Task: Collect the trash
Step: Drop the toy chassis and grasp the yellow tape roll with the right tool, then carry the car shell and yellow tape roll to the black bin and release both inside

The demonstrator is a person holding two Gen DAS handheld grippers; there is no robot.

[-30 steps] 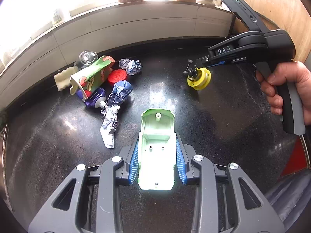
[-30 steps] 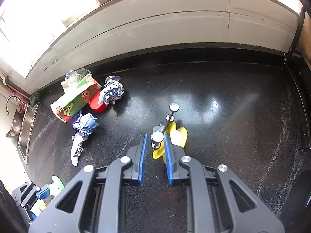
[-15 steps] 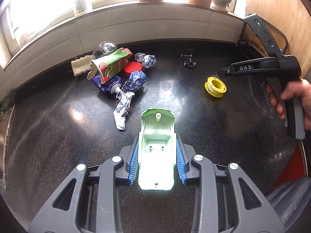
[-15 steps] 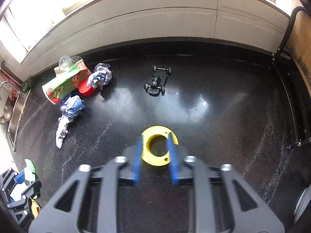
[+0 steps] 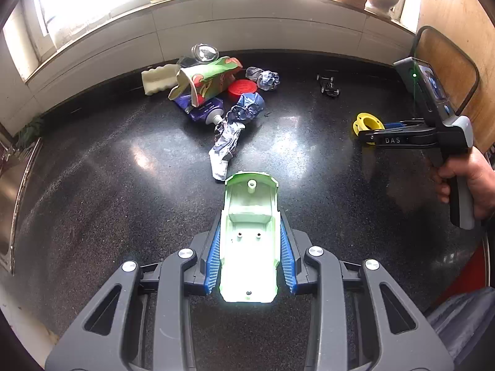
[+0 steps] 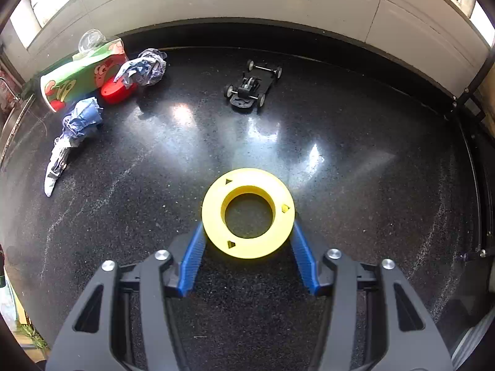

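Observation:
My left gripper (image 5: 250, 219) is shut on a pale green toy car shell (image 5: 249, 241), held above the black counter (image 5: 108, 185). My right gripper (image 6: 247, 224) points down over a yellow spool (image 6: 247, 185) lying flat; its jaws are closing, with the spool between them and both blue pads (image 6: 191, 253) against its rim. In the left wrist view a hand holds the right gripper (image 5: 368, 133) at the spool (image 5: 365, 122). The trash pile lies at the back left: a green and red carton (image 5: 210, 83), a red lid (image 5: 243, 88), crumpled paper (image 5: 263, 78), and a twisted blue-white wrapper (image 5: 232, 130).
A black toy chassis (image 6: 252, 85) stands on its wheels behind the spool, near the white tiled wall (image 6: 247, 0). A sponge (image 5: 157, 78), a purple pouch (image 5: 201, 109) and a clear lid (image 5: 204, 52) sit in the pile. A sink edge (image 5: 18, 185) is at far left.
The right gripper let go of the black chassis, which now stands at the back, then sank over the yellow spool and narrowed onto it. The left gripper drifted, still holding the shell.

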